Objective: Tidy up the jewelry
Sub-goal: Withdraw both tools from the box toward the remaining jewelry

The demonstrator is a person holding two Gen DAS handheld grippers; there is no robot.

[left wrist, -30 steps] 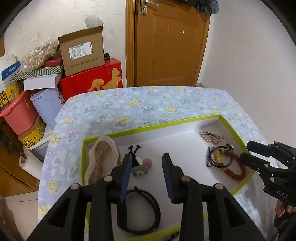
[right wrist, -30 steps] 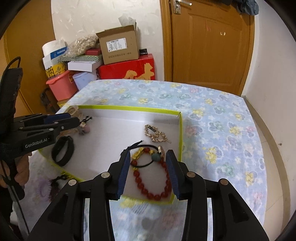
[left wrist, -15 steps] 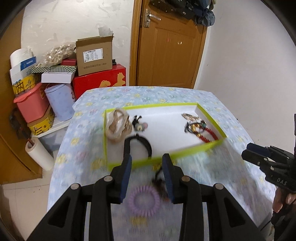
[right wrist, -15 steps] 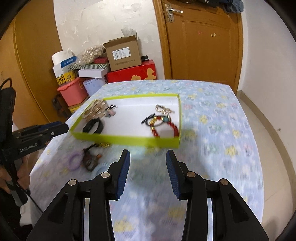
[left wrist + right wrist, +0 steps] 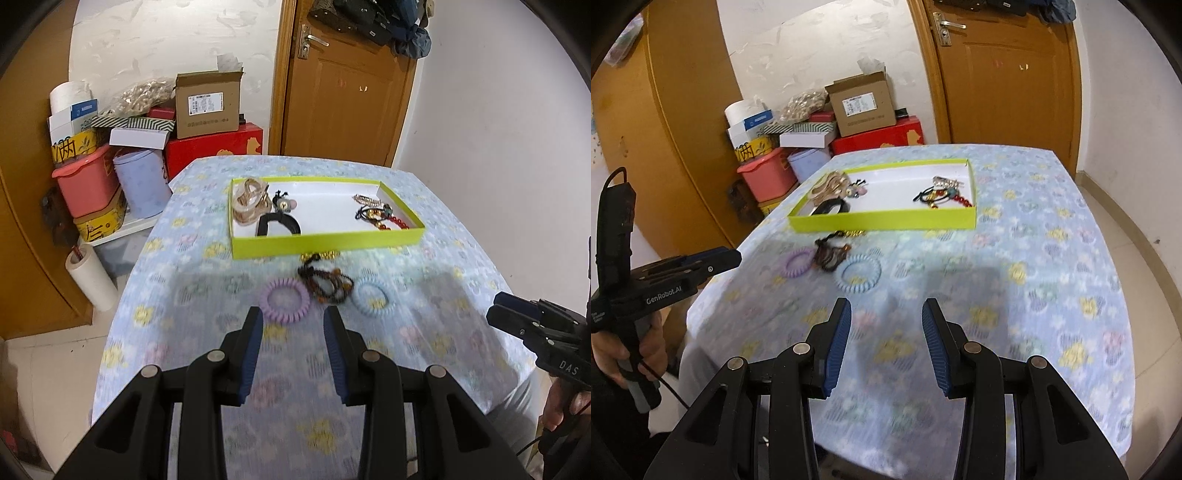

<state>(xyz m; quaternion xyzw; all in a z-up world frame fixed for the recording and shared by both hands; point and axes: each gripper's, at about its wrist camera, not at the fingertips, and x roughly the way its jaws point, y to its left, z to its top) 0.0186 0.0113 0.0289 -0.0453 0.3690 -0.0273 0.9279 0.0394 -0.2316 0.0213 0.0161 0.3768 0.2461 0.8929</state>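
Observation:
A lime-green tray (image 5: 325,242) (image 5: 886,221) sits on the flowered tablecloth and holds several jewelry pieces: a beige hair clip (image 5: 249,201), a black band (image 5: 277,225), a red bead bracelet (image 5: 393,221). In front of it lie a purple coil tie (image 5: 284,301) (image 5: 796,262), a dark bead bracelet (image 5: 327,282) (image 5: 829,253) and a blue coil tie (image 5: 373,301) (image 5: 858,273). My left gripper (image 5: 293,328) is open and empty, just short of the purple tie. My right gripper (image 5: 885,321) is open and empty, near the table's front.
Stacked boxes (image 5: 207,105), a pink bin (image 5: 86,181) and paper rolls (image 5: 92,282) stand left of the table. A wooden door (image 5: 347,92) is behind. Table edges fall off at left and right.
Both grippers have pulled back from over the tray toward the table's near side. The loose coil ties and bead bracelet in front of the tray have come into view.

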